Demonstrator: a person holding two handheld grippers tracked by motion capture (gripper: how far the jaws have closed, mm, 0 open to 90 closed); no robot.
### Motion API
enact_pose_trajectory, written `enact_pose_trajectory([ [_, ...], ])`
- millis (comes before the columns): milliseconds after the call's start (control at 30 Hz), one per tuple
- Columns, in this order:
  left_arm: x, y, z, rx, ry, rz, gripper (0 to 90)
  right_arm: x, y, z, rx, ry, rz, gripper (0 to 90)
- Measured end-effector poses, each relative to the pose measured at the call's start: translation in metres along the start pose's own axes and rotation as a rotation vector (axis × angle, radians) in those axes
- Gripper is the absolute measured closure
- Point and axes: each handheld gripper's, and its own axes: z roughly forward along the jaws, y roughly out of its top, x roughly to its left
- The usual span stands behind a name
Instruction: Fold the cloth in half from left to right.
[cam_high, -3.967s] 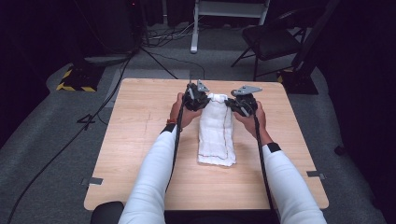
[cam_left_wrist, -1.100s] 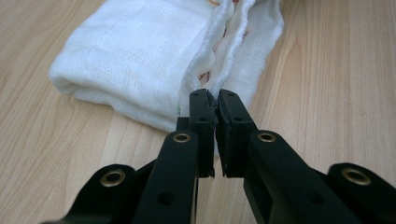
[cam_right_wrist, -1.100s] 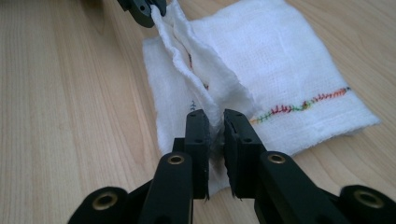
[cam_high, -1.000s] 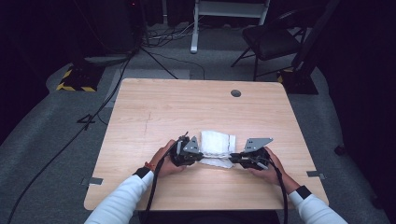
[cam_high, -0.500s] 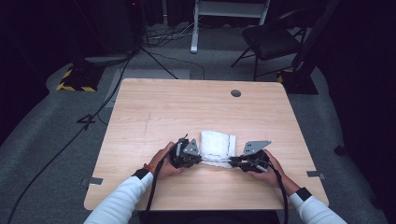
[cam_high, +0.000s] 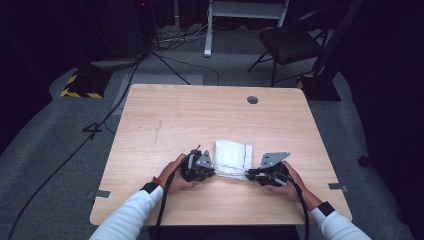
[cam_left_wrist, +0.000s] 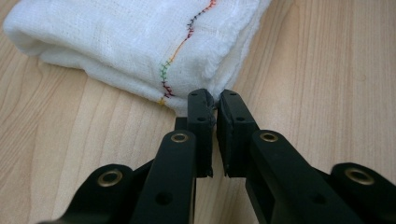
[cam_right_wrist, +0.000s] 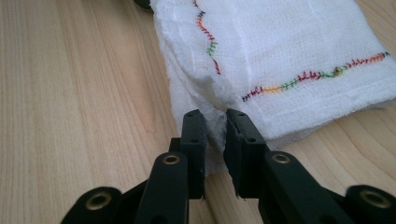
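A white gauze cloth (cam_high: 232, 157) with multicoloured stitching lies folded on the wooden table (cam_high: 190, 115), near its front edge. My left gripper (cam_high: 214, 172) sits at the cloth's near left corner. In the left gripper view the cloth (cam_left_wrist: 130, 46) has its corner pinched between the nearly touching jaws of that gripper (cam_left_wrist: 215, 100). My right gripper (cam_high: 248, 174) is at the near right corner. In the right gripper view a bunched layer of the cloth (cam_right_wrist: 289, 56) is caught between the jaws of that gripper (cam_right_wrist: 215, 119).
A round hole (cam_high: 252, 100) marks the table's far right part. Beyond the table stand a dark chair (cam_high: 292, 42) and a white frame (cam_high: 240, 12), with cables on the floor. A yellow-black striped block (cam_high: 80, 86) lies at the far left.
Four seconds ago both grippers held the long cloth's far end; they have drawn it toward the front edge, folding it in half. Over the last second the hands have stayed put.
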Motion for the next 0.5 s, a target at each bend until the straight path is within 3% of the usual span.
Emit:
enact_pose_trajectory([
  [233, -0.001, -0.002, -0.003, 0.000, -0.003, -0.012, 81.6, 0.001, -0.004, -0.003, 0.004, -0.004, 0.004, 76.5],
  [500, -0.002, -0.010, -0.019, -0.038, 0.041, -0.038, 74.3, -0.004, -0.013, -0.018, -0.011, -0.045, 0.039, 68.2],
])
